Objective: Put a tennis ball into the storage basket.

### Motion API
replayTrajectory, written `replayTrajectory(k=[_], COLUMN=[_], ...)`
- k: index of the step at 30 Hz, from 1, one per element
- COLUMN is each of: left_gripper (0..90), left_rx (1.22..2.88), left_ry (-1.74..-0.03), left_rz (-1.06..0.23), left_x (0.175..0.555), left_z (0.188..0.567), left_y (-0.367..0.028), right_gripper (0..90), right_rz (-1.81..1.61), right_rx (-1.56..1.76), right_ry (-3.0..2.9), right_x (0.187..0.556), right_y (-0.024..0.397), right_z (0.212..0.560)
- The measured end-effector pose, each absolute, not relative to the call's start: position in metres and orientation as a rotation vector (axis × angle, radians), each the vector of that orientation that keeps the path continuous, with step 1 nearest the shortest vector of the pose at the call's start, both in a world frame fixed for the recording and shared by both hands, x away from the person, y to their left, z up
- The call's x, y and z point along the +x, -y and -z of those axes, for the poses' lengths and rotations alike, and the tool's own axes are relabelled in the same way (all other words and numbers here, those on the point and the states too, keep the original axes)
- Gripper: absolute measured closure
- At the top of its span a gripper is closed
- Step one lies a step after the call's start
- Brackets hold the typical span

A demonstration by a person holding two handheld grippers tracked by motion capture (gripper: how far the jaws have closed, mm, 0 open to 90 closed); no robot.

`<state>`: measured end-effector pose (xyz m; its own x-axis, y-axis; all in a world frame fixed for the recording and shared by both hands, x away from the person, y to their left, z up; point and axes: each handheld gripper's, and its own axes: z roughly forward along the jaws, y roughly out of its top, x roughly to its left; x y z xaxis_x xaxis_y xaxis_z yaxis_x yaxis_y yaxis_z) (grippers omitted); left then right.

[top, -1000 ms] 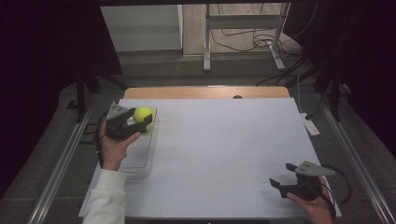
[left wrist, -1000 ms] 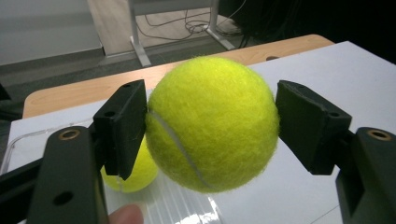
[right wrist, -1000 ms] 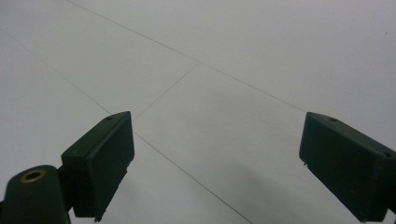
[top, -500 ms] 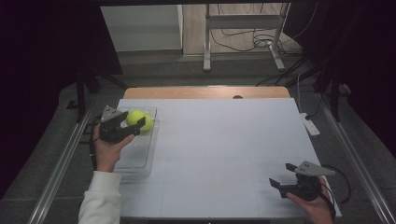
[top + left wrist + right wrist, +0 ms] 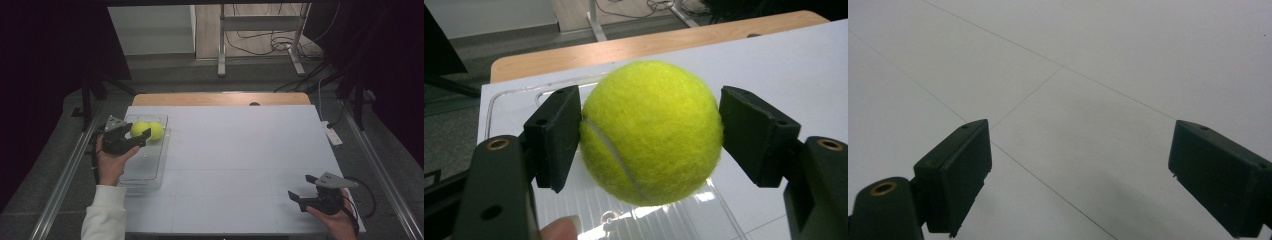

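left tool [image 5: 141, 137]: clamped on a tennis ball [image 5: 651, 132]; in the left gripper view both pads press the ball's sides, seam facing the camera.
held ball: lifted clear of the clear plastic tray [image 5: 150, 167], over its far end, at the left side of the counter [image 5: 240, 150].
second ball [image 5: 156, 131]: just beside the held one in the high view, toward the tray's far right corner; whether it rests in the tray or touches the held ball i cannot tell.
right tool [image 5: 306, 192]: jaws spread wide with nothing between them, low over bare white counter near the front right corner, well apart from the tray.
step in hand: likely carrying one ball out of, or into, the tray; direction not clear from this moment.
next move calls for: keeping the squeeze steady on a round, springy ball, moving clear of the second ball and the tray's rim, then releasing only once it sits low enough not to roll.
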<state>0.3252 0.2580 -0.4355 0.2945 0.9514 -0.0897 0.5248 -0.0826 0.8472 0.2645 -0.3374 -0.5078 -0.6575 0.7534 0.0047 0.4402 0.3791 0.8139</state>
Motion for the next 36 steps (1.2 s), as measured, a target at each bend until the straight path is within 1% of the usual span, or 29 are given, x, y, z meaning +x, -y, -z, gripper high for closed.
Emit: replayTrajectory(k=[18,36], left_gripper=[28.4,28.3], left_rx=[1.737,1.774], left_ry=[-1.434,-1.452], left_rz=[-0.615,-0.583], left_x=[0.326,0.328], left_z=[0.447,0.451], left_y=[-0.276,-0.277], right_gripper=[10.6,10.6], right_rz=[-1.178,-1.181], right_rx=[1.038,1.039], right_ry=[-2.282,-2.275], right_x=[0.266,0.264], right_y=[0.337,0.337], right_z=[0.509,0.508])
